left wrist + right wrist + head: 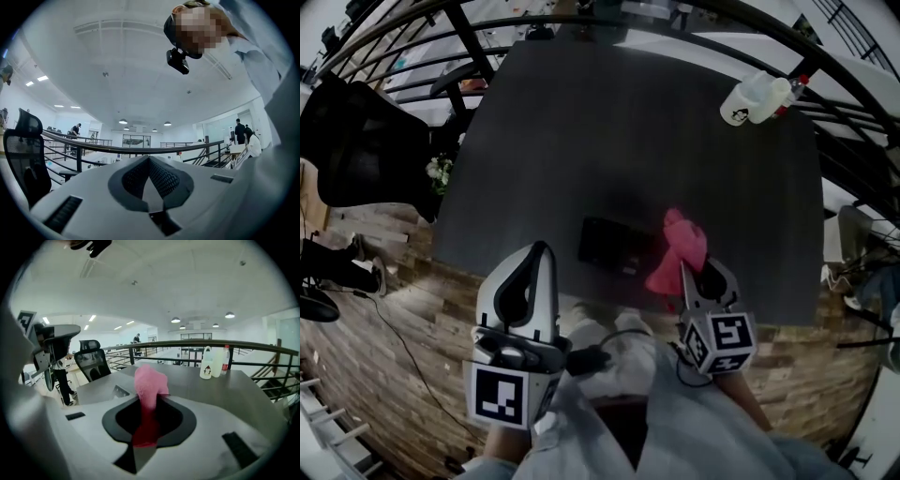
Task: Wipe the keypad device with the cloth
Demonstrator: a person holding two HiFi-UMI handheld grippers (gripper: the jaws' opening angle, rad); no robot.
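**Now: cloth gripped, keypad waiting**

Now I have the right hand-held gripper [686, 274] clenched on the pink cloth [680, 246]. Its own view shows a fold pinched deep between the jaws, with the loose bulk standing out past the tips. I judge that gives me a soft pad to drag across the keys rather than bare plastic.

The keypad device [612, 246], a dark flat slab, lies on the table [581, 131] close to its near edge. The cloth sits just beside the device's right end; whether they touch I cannot tell from the head view. The wiping itself looks not yet begun.

My left hand-held gripper [540, 251] is closed on nothing, its jaws meeting at a point. It is tipped up toward the ceiling [117, 56], left of the device, which I take as parked clear so the right one has room to sweep.

The table is dark and matt. A white jug and bottle [759, 97] stand at its far right corner, well apart from the work. A black railing [412, 56] curves round the table, an office chair [356, 150] stands to the left, and the floor [394, 319] is wood-patterned. The room beyond is a bright, white open hall.
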